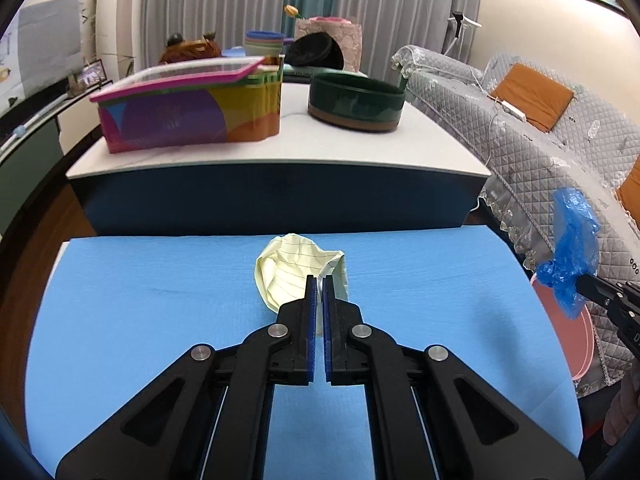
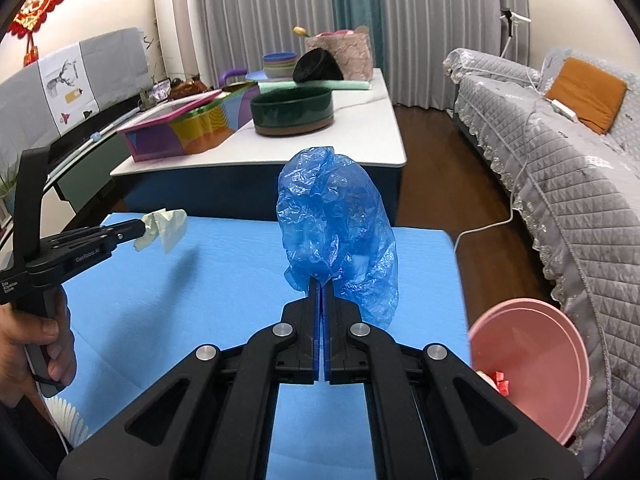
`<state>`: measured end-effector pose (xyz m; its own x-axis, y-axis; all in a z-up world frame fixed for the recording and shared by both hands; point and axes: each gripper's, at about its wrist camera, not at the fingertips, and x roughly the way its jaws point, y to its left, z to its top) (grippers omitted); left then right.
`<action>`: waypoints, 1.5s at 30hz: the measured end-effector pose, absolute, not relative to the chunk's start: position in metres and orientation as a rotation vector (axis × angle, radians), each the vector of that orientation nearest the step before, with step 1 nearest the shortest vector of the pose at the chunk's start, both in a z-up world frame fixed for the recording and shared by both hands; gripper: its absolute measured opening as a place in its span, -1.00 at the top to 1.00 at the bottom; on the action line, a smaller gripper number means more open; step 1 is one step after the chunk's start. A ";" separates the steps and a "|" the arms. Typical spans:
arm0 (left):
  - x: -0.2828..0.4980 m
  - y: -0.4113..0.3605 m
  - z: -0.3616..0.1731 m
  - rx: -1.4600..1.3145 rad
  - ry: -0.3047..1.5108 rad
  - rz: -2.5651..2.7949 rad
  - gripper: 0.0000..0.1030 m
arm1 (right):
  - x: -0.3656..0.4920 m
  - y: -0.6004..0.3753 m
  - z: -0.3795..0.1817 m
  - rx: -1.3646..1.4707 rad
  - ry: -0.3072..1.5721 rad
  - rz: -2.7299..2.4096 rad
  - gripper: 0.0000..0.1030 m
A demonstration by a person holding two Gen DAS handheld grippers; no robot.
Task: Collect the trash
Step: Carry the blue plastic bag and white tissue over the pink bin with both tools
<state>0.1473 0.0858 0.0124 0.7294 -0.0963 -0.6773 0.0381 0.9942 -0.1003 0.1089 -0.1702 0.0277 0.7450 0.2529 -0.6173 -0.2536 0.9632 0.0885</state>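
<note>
On the left, above the blue tabletop (image 2: 224, 264), your left hand-held gripper (image 1: 319, 280) pinches crumpled yellow paper (image 1: 292, 268): light, springy, held by one fold. Right of it, your right hand-held gripper (image 2: 322, 285) clamps a flimsy, slippery blue plastic bag (image 2: 332, 220); the pink bin (image 2: 532, 364) sits far right.

pink basin (image 2: 532, 360) – frame-cut; its contents half-hidden

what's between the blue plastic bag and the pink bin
Nothing: in the right wrist view only bare blue mat and floor separate the blue plastic bag from the pink bin.
</note>
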 end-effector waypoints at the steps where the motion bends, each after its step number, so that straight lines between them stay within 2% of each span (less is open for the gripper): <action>1: 0.142 0.084 0.016 -0.082 0.745 -0.068 0.95 | 0.106 -0.173 0.030 0.001 0.672 0.277 0.98; 16: 0.088 0.041 0.049 -0.077 0.703 -0.073 0.95 | 0.067 -0.220 0.064 0.006 0.605 0.293 0.98; 45: 0.071 -0.099 0.035 -0.037 0.698 -0.225 0.95 | 0.042 -0.341 0.026 0.147 0.612 0.091 0.98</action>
<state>0.0714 -0.0986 0.0346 0.7430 -0.2177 -0.6329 0.1928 0.9751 -0.1091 0.0421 -0.3411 0.0261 0.8149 0.1285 -0.5652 -0.0415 0.9855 0.1643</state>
